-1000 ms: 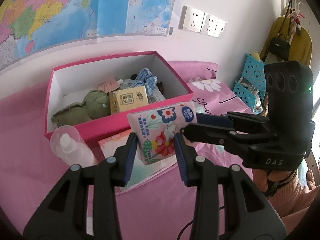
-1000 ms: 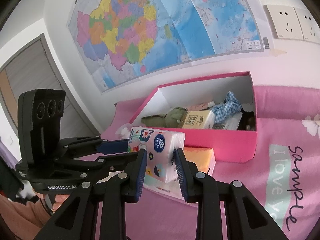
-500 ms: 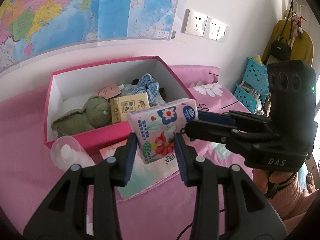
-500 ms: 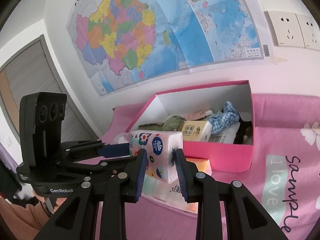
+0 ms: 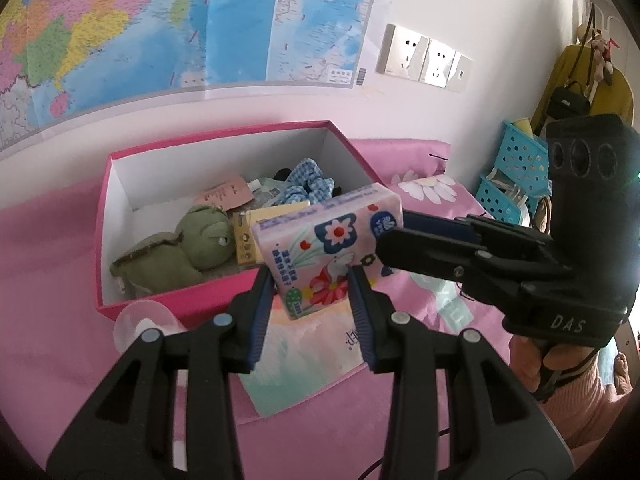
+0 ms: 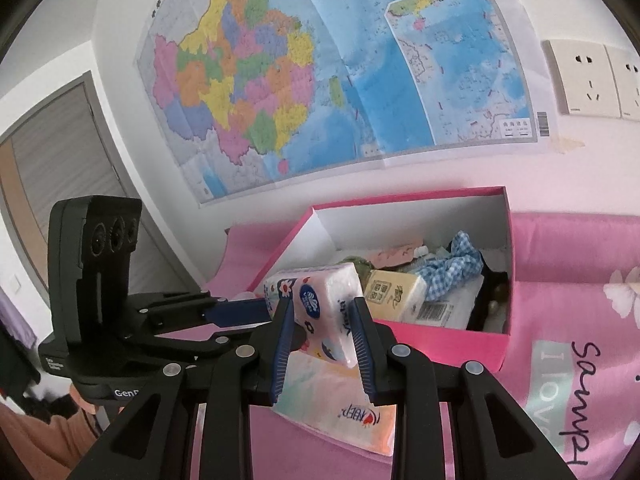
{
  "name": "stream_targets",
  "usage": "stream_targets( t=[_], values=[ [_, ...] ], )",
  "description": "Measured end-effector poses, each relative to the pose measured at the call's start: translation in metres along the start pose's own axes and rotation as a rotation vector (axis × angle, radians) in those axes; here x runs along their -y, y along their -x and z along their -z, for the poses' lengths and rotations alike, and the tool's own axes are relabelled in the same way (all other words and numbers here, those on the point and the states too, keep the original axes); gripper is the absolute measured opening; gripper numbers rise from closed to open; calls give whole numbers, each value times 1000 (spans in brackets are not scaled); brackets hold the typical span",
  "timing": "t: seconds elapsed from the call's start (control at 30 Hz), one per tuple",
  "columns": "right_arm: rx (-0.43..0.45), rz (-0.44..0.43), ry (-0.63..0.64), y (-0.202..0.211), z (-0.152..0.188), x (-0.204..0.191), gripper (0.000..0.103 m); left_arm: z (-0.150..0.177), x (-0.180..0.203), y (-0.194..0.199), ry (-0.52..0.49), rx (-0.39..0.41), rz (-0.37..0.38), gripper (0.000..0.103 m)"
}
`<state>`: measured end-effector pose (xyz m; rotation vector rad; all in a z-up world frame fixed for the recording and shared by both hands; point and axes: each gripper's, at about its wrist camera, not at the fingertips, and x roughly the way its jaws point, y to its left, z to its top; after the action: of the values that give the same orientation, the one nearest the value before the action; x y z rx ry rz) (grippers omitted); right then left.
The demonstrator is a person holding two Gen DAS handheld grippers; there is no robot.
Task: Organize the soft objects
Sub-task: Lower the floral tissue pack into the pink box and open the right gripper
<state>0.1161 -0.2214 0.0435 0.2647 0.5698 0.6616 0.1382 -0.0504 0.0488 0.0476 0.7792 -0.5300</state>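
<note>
pink box (image 5: 120, 240) sits open on the pink bedspread (image 5: 48, 240) against the wall, closer and lower in both views than a second ago, so the pair of grippers has carried the load up toward it. floral tissue pack (image 5: 328, 244) is off the bed now, hanging in the air just in front of the box's near wall, tilted, not yet over the opening. earlier it showed lower, against the flat packs (image 6: 340, 404) lying on the bed; now it overlaps the box rim in the right wrist view.

left gripper (image 5: 312, 292) pinching the pack's lower end, both pads on it. right gripper (image 6: 322, 320) pinching the other end, pads pressing the wrap. neither grip width looks changed from the earlier frames.

inside the box: green plush (image 5: 180, 252), yellow tissue pack (image 6: 394, 296), blue checked cloth (image 6: 456, 260). free space looks to be at the left rear, so judged next: lift over the near wall and drop there. clear bottle (image 5: 140, 324) sits beside the box's front corner, near the path.
</note>
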Motion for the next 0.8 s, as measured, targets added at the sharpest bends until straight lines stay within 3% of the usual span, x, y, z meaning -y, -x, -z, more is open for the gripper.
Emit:
stream_targets(
  t=[0.8],
  values=[
    [14,-1,-30,-13,-14,12,30,-17,-4,-8,-15,1,-35,40]
  ],
)
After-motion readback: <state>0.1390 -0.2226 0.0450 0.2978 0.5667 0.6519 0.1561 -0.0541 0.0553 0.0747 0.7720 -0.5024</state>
